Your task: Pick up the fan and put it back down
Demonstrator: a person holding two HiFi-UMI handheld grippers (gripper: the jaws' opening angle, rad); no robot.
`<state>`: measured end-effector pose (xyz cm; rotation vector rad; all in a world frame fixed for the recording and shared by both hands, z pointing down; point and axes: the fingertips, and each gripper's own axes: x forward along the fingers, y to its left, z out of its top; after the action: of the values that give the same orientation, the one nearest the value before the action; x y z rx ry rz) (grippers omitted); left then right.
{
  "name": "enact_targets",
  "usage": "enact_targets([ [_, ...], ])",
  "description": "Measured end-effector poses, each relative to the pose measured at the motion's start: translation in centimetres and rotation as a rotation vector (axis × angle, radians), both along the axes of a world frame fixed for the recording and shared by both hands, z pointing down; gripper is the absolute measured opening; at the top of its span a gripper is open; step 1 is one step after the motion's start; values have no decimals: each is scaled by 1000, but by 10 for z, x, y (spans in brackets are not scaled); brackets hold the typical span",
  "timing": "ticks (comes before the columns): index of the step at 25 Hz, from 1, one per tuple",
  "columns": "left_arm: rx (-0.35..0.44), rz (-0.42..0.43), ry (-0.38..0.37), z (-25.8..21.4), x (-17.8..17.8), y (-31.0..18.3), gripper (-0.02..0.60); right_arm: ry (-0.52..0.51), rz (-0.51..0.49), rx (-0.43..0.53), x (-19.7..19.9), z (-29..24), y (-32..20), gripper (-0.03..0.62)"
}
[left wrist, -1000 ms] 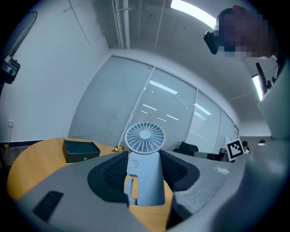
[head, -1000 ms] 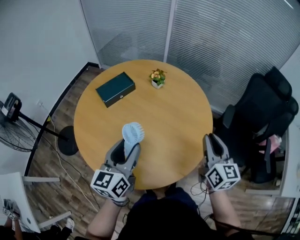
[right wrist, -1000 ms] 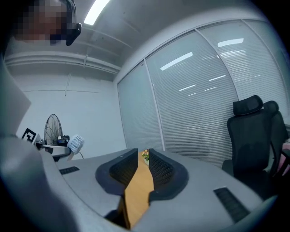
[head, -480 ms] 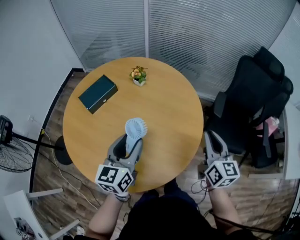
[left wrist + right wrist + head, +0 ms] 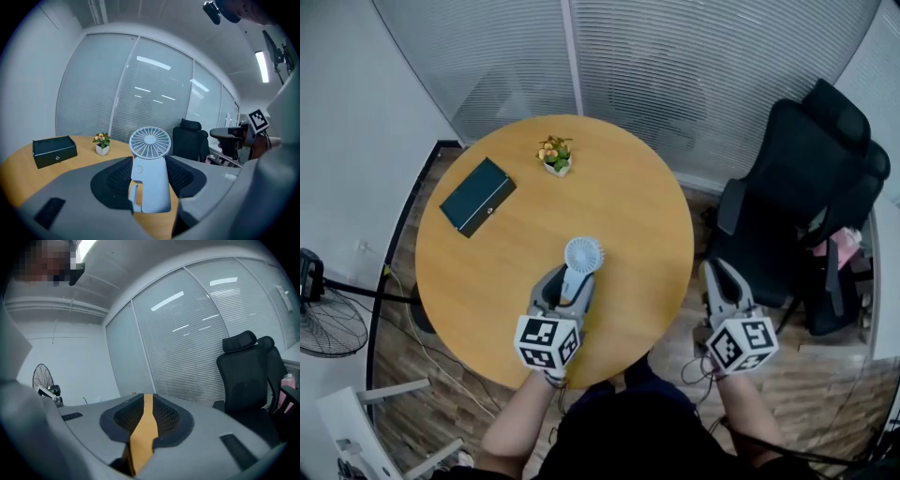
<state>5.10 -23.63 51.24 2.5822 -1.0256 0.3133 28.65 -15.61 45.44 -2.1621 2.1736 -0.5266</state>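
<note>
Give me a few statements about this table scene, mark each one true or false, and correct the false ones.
1. The left gripper is closed on the fan. True.
2. The dark box lies on the black chair. False: it lies on the round table.
3. The right gripper holds the potted plant. False: nothing is between its jaws, and the plant stands on the table, far from it.
4. The black chair stands beside the table, on the right gripper's side. True.
</note>
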Motion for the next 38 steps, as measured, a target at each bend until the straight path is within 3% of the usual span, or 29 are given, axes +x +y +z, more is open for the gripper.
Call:
enact_targets([
  [15,-142,-31,-231,134,61,-28,215,-14,-7,-63,77,34,-11,60],
  [28,-243,-74,-381,222,69,-38,215,-4,-89,-134,93,64,-34,55],
  [38,-272,-101,-424,249,70,-38,215,-2,-148,-148,92,72,-48,52],
])
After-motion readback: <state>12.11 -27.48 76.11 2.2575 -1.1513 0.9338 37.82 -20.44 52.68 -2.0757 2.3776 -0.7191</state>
